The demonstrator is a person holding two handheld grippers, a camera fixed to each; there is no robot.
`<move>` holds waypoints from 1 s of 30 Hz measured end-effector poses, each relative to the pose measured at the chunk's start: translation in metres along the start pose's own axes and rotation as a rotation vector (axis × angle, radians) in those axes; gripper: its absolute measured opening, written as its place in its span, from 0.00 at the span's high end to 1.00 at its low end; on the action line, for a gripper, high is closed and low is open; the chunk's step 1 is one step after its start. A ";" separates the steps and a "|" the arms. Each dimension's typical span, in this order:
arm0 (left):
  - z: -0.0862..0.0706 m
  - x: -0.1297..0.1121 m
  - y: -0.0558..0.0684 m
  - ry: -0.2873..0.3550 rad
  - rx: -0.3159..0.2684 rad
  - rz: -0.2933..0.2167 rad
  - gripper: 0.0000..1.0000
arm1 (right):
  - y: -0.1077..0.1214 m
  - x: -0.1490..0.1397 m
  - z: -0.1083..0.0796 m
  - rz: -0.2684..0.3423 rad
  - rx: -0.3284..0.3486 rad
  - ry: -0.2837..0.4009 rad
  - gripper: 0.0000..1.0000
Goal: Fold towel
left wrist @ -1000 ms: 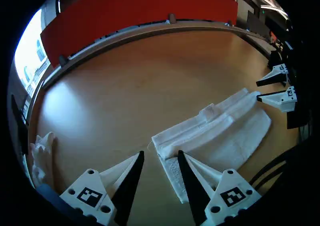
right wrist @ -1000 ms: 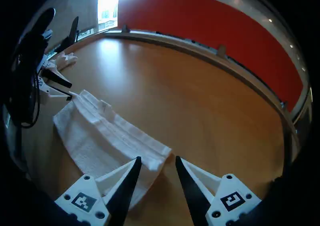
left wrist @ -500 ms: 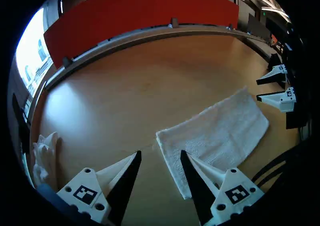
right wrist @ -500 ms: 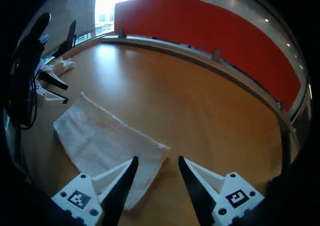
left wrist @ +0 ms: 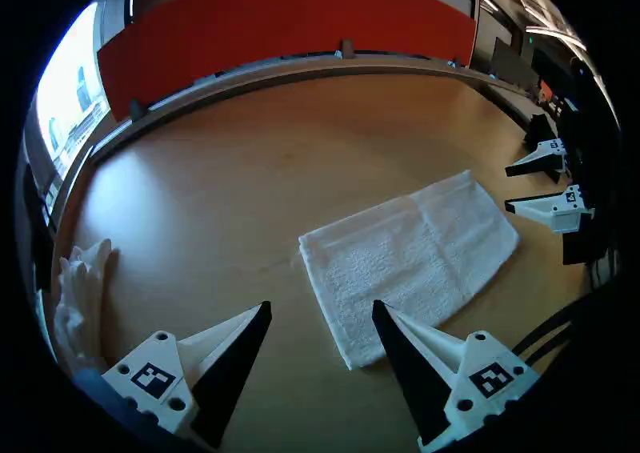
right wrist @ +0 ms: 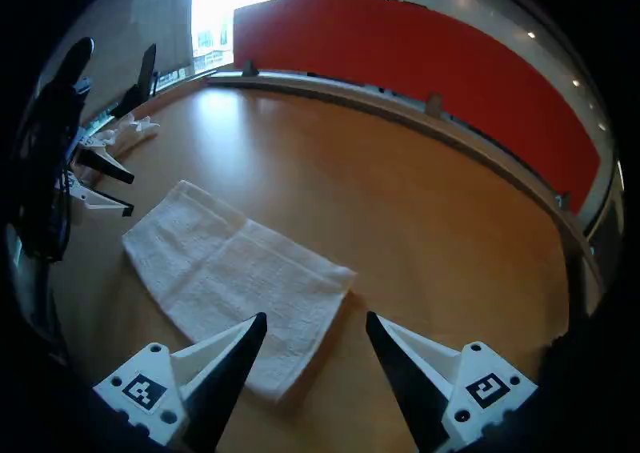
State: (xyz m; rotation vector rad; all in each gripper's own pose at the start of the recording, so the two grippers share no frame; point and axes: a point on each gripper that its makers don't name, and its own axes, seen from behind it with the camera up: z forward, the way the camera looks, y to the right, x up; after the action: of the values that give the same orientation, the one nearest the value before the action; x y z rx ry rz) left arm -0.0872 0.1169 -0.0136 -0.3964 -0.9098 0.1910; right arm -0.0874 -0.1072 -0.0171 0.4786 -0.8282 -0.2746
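Two white plastic fingers with black inner faces belong to the left gripper, and they stand wide apart with nothing between them. In the left gripper view, just ahead of it and a little to the right, a folded white terry towel lies flat as a neat rectangle on the smooth orange-brown wooden tabletop. The tip of the gripper's right-hand finger overlaps the towel's near edge; whether it touches the cloth cannot be told. The right gripper is spread just as widely and is also empty. In the right gripper view the towel sits ahead and to the left, its near corner in front of the left-hand finger. Each gripper faces the other from opposite short ends of the towel: the right gripper shows at the far right edge of the left gripper view, close to the towel's far end, fingers apart. A crumpled white cloth lies well apart from the towel at the left edge of the table. Along the table's far side runs a long red panel, and beside it is a bright window.
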 end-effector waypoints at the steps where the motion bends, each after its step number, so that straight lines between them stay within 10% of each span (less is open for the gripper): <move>1: -0.001 -0.002 0.001 0.000 -0.001 -0.003 0.07 | -0.001 -0.002 -0.001 0.002 0.000 -0.002 0.04; 30: -0.027 -0.045 0.011 -0.001 0.021 -0.057 0.06 | -0.018 -0.044 -0.033 0.009 0.012 -0.026 0.04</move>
State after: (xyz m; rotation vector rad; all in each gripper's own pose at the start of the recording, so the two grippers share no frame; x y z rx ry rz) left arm -0.0923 0.1055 -0.0657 -0.3504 -0.9179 0.1482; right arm -0.0925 -0.0946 -0.0735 0.4832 -0.8573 -0.2677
